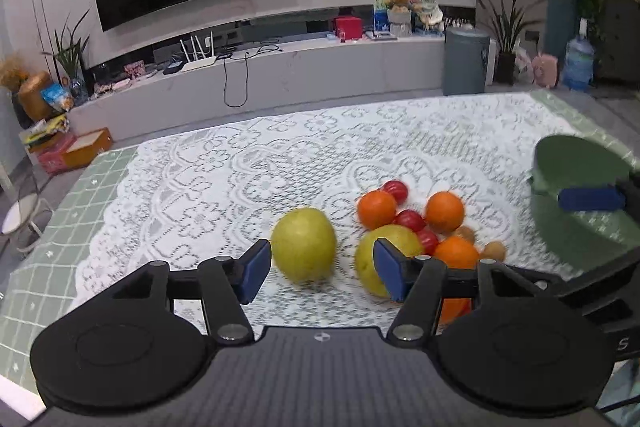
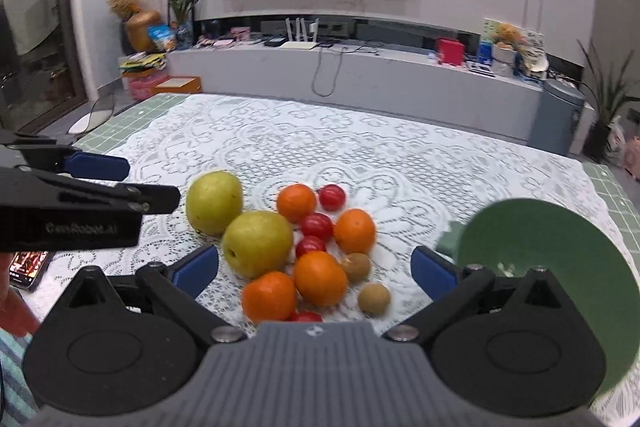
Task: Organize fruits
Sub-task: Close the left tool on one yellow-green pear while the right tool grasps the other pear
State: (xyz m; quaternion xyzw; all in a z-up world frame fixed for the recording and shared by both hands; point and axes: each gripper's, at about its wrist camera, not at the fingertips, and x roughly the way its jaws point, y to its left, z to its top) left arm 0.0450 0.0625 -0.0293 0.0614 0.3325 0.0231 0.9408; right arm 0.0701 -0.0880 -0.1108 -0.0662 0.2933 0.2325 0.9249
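**Q:** So, where is the fruit, and how do your tools stand?

**A:** Here, the fruit lies heaped near the middle of the bench (image 2: 360, 147), on a white lace cloth (image 1: 240, 167). My left tool (image 1: 320, 271) is spread, its blue pads (image 1: 256, 267) on either side of the left pear (image 1: 304, 245), not pressing it. The second pear (image 2: 258, 243) touches the first. My right tool (image 2: 316, 267) is also spread wide, holding nothing, low over the near oranges (image 2: 320, 279). Small red tomatoes (image 2: 317, 226) and two brown round fruits (image 2: 374, 299) fill the gaps in the heap.

**Q:** How much room is there to move?

**A:** The far half of the cloth is bare up to the far edge. A green checked strip (image 1: 80, 195) runs along the left edge. A green bowl (image 2: 560, 267) stands tilted just right of the heap, near the right edge, close beside my right tool's outer finger. A phone (image 2: 30, 269) lies at the near left edge.
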